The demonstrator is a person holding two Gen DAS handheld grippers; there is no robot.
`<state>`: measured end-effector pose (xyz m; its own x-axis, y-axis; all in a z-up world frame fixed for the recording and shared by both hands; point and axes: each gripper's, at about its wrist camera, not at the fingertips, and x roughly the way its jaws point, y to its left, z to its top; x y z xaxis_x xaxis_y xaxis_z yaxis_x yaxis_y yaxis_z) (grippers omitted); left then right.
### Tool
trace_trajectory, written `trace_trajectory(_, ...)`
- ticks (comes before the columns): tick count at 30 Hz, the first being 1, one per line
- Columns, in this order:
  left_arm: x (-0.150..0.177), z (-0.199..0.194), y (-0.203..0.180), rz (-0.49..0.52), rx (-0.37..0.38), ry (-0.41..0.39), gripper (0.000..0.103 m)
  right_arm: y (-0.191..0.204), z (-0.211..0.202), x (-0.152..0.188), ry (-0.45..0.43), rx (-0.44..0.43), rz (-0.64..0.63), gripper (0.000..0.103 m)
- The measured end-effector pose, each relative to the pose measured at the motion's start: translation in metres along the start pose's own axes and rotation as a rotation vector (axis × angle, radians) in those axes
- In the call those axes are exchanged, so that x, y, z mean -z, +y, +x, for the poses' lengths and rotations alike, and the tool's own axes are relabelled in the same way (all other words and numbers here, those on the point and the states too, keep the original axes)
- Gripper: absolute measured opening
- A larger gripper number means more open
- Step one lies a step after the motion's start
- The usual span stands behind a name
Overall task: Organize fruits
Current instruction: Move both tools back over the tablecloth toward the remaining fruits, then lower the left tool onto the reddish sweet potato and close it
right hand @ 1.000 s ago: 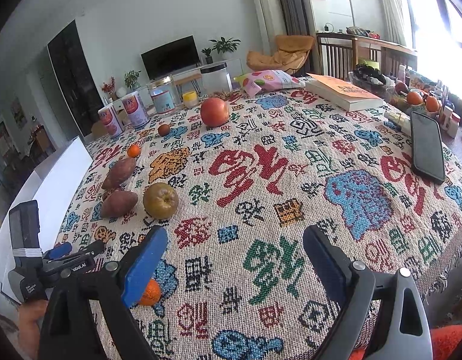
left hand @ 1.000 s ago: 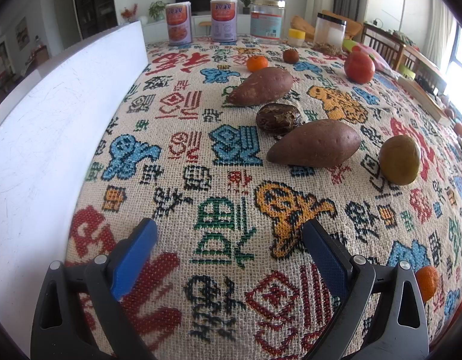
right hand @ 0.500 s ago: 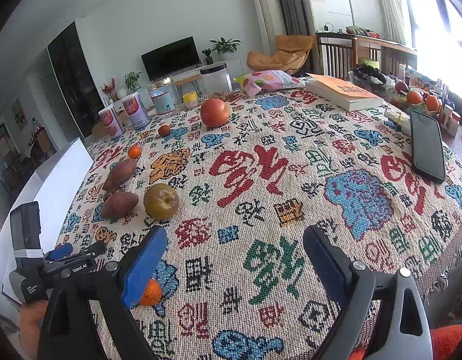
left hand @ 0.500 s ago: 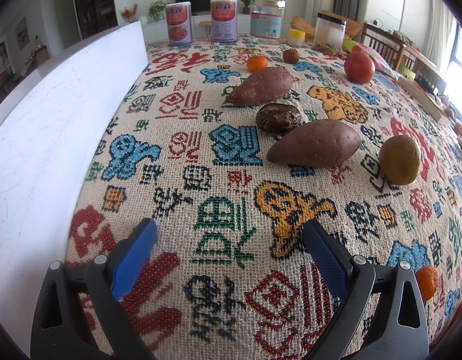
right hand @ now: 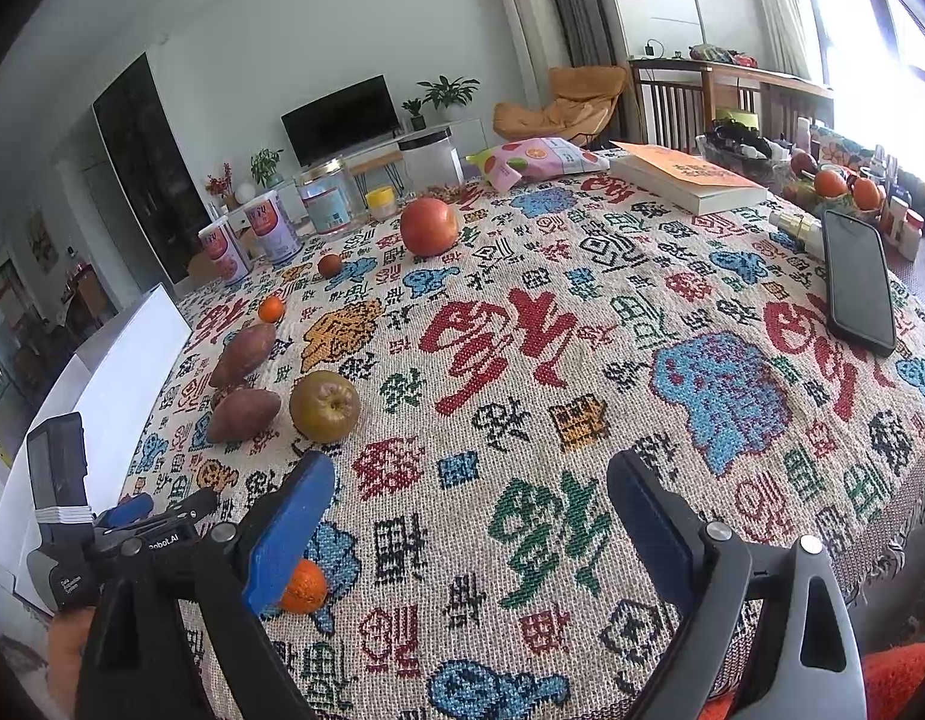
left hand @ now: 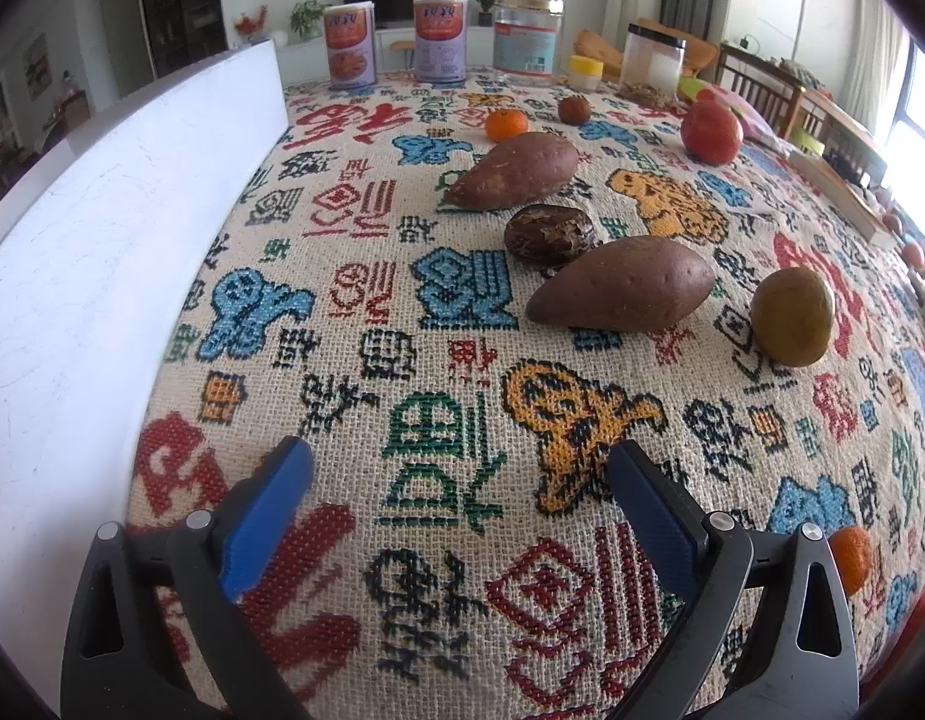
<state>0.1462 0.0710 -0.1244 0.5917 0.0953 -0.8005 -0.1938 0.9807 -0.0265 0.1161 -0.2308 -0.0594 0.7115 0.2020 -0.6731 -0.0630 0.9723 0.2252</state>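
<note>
Two sweet potatoes (left hand: 621, 288) lie lengthwise, tapered ends pointing left; both grippers' jaws apart, empty.

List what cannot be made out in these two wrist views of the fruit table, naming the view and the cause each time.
- Near mandarin: right wrist view, partly behind the right gripper's blue finger; left wrist view, half hidden by the left gripper.
- Dark wrinkled fruit: right wrist view, mostly behind the near sweet potato.
- Can labels: left wrist view, too small to read.
- Fruit by the window: right wrist view, glare-washed, tiny.
</note>
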Motion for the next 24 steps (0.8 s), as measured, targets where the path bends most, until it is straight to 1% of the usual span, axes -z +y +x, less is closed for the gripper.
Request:
trace_trajectory(3, -0.013, -0.003, -0.006, 0.047, 0.104, 0.009, 0.099, 0.0, 0.0, 0.0, -0.002, -0.004, 0.003, 0.092)
trace_trajectory(6, -0.036, -0.01, -0.018, 0.104, 0.102, -0.055, 0.099, -0.001, -0.001, 0.001, -0.004, -0.009, 0.006, 0.092)
trace_trajectory(8, -0.05, -0.009, -0.03, 0.169, 0.107, -0.102, 0.099, -0.002, 0.0, 0.001, 0.001, -0.01, 0.01, 0.092)
trace_trajectory(11, -0.059, 0.004, -0.051, 0.282, 0.096, -0.11, 0.099, -0.004, 0.001, 0.001, 0.007, -0.014, 0.021, 0.092)
trace_trajectory(12, -0.059, 0.009, -0.055, 0.3, 0.109, -0.1, 0.098, -0.005, 0.001, 0.001, 0.006, -0.015, 0.025, 0.092)
trace_trajectory(13, -0.059, 0.013, -0.057, 0.306, 0.134, -0.081, 0.098, -0.005, 0.001, 0.001, 0.005, -0.016, 0.029, 0.092)
trace_trajectory(15, -0.054, 0.012, -0.059, 0.315, 0.207, -0.059, 0.096, -0.007, 0.0, 0.001, 0.001, -0.02, 0.036, 0.092)
trace_trajectory(16, -0.05, 0.009, -0.06, 0.33, 0.248, -0.046, 0.092, -0.008, 0.0, 0.001, -0.001, -0.023, 0.04, 0.092)
trace_trajectory(17, -0.047, 0.007, -0.061, 0.347, 0.279, -0.026, 0.091, -0.009, -0.001, 0.001, -0.002, -0.025, 0.044, 0.092)
trace_trajectory(19, -0.04, -0.004, -0.059, 0.377, 0.342, -0.001, 0.088, -0.011, -0.001, 0.001, -0.002, -0.031, 0.053, 0.093)
trace_trajectory(21, -0.038, -0.017, -0.053, 0.365, 0.416, 0.006, 0.086, -0.012, 0.0, 0.001, 0.003, -0.035, 0.059, 0.093)
trace_trajectory(22, -0.04, -0.022, -0.05, 0.352, 0.417, -0.007, 0.086, -0.012, 0.001, 0.001, 0.005, -0.037, 0.061, 0.093)
trace_trajectory(23, -0.043, -0.023, -0.048, 0.342, 0.396, -0.019, 0.086, -0.013, 0.002, 0.001, 0.007, -0.04, 0.063, 0.093)
trace_trajectory(24, -0.046, -0.022, -0.048, 0.342, 0.354, -0.03, 0.086, -0.013, 0.002, 0.001, 0.009, -0.042, 0.065, 0.093)
